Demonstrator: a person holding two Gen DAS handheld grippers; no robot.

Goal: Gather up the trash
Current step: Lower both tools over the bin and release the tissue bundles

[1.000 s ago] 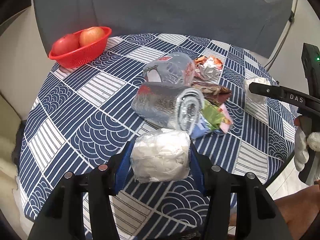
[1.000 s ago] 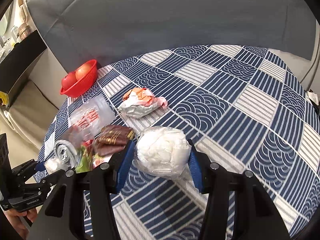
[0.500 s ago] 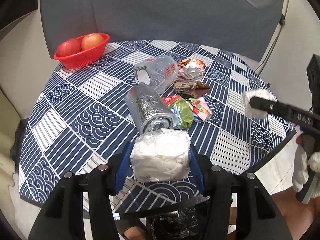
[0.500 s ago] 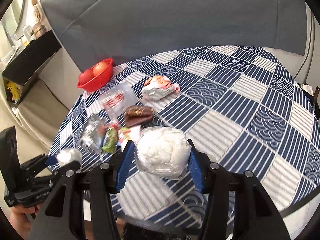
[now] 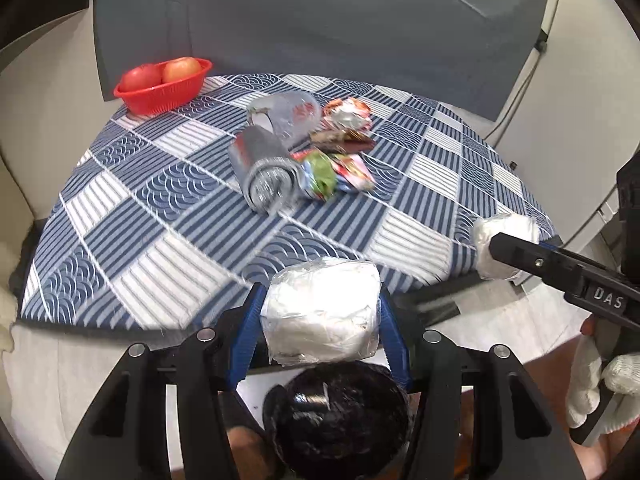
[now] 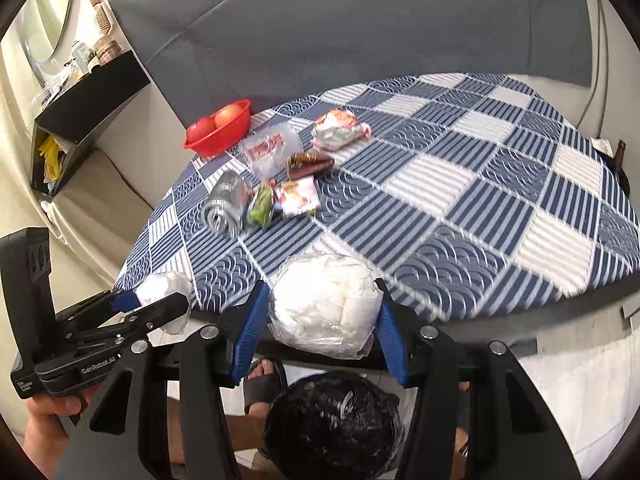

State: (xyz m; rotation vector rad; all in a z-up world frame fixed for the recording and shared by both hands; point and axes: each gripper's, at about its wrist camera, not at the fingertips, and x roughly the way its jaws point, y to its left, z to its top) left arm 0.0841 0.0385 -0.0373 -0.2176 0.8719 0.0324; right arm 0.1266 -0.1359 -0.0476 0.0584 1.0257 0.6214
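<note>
My left gripper is shut on a white wad of tissue in clear plastic. It hangs past the table's near edge, above a bin lined with a black bag. My right gripper is shut on a second white plastic-wrapped wad, also above the black-lined bin. Each gripper shows in the other's view: the right one, the left one. More trash lies on the table: a silver foil roll, a clear cup, and snack wrappers.
A round table with a blue and white patterned cloth fills the middle. A red basket with apples stands at its far left. A grey backdrop stands behind. A black shelf hangs on the left wall. A sandalled foot is under the table.
Both grippers pulled back from over the table to beyond its near edge, each still holding its wad. The black-lined bin has come into view below them.
</note>
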